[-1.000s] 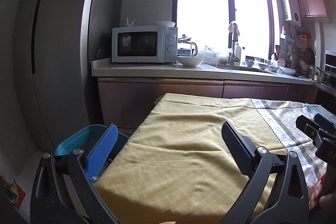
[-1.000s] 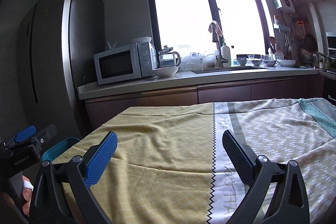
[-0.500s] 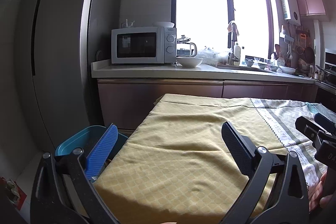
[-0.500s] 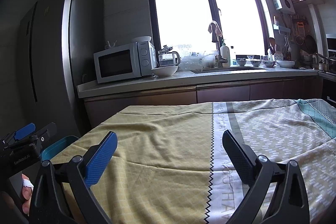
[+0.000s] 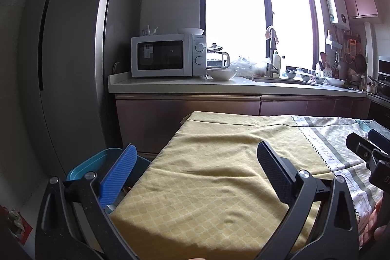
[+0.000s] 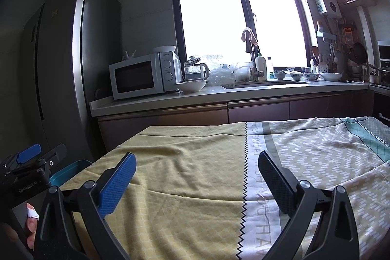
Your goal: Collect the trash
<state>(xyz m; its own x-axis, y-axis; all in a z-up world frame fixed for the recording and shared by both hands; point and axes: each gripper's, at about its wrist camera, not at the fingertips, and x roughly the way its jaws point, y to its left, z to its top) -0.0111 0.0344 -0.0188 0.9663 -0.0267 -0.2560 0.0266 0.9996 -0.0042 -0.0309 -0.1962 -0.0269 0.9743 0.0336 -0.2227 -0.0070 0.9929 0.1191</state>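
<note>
My left gripper is open and empty above the near left end of a table covered with a yellow and grey patterned cloth. My right gripper is also open and empty, over the middle of the same cloth. A teal-blue bin stands on the floor just left of the table, partly behind my left blue finger; its rim also shows in the right wrist view. No loose trash shows on the cloth. A crumpled scrap on something red lies at the lower left floor edge.
A tall steel fridge stands at the left. Behind the table runs a counter with a white microwave, a bowl, a kettle, a sink and dishes. The other gripper and a hand show at the frame edges.
Both views have shifted only slightly. The grippers have stayed open and empty over the cloth.
</note>
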